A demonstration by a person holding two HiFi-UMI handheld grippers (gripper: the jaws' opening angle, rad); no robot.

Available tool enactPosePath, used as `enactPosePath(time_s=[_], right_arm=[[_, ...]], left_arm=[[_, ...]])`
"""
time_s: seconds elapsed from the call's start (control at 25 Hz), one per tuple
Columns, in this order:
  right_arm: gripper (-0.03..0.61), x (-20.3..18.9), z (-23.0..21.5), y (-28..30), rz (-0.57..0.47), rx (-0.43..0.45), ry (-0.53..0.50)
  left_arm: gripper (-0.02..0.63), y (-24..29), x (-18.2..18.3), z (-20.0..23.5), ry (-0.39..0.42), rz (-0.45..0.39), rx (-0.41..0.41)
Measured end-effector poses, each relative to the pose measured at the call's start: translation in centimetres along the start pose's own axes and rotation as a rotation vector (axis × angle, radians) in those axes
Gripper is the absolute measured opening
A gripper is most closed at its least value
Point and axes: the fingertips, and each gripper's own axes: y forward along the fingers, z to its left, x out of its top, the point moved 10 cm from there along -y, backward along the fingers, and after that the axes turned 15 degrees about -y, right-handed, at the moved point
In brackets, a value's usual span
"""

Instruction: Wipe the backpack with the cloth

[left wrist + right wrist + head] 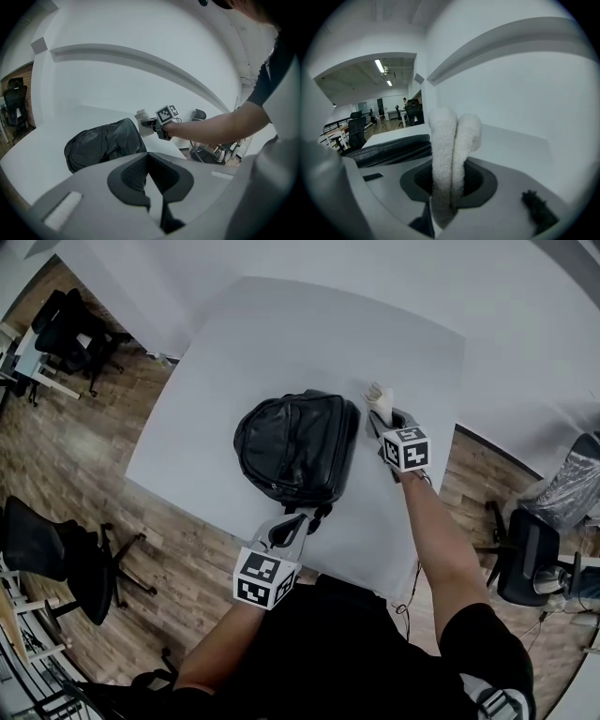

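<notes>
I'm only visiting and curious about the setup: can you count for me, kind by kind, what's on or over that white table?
backpack, black: 1
cloth, white, clamped in the jaws of the right gripper: 1
Grippers, that one plus the left gripper: 2
Total: 4

Black shirt point(347, 652), sleeves point(483, 634) apparently short; grey left tool point(302, 518), right tool point(382, 416), black-white marker cubes point(266, 578).

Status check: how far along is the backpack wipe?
Done: the cloth is clamped in the right gripper. In hand: it is at the right edge of the backpack, contact unclear; the left gripper, jaws together, sits at its near edge. Left: the wiping itself; no wiped patch is visible.
</notes>
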Motion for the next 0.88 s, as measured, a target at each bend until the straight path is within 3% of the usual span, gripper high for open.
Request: enactPosePath(time_s=[0.88], right_arm=[[0.092, 0.4, 3.9, -1.1, -0.004, 0.055, -0.073]], left_arm=[[0.006, -0.2, -0.5, -0.4, -0.006, -0.004, -0.010]])
